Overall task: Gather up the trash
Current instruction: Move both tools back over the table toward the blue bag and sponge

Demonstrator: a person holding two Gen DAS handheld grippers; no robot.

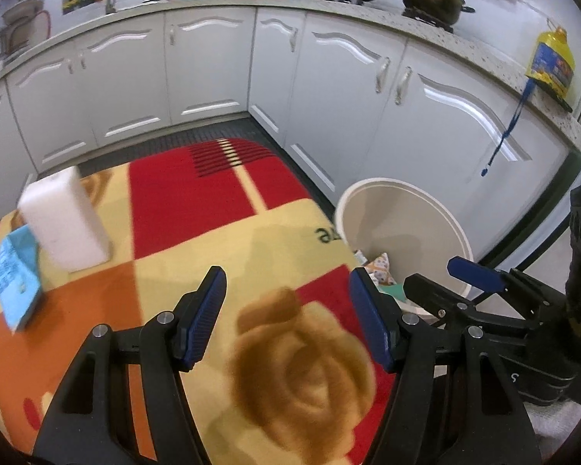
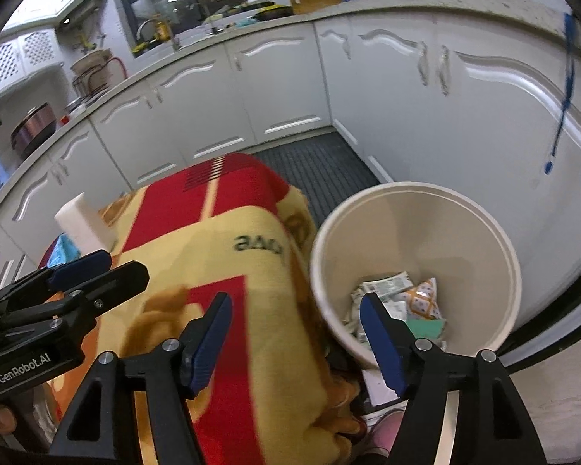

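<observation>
Both the left gripper and right gripper stand apart and empty. The blue packet and white box lie at the blanket-covered table's far left edge; approach low, then carry to the bin beside its right edge.

Trash in bin

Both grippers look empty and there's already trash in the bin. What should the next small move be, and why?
Probably swing the left hand-held gripper toward the white box and blue packet on the blanket. Both grippers are open and empty, and the bin already holds wrappers, so those two look like the remaining trash.
</observation>
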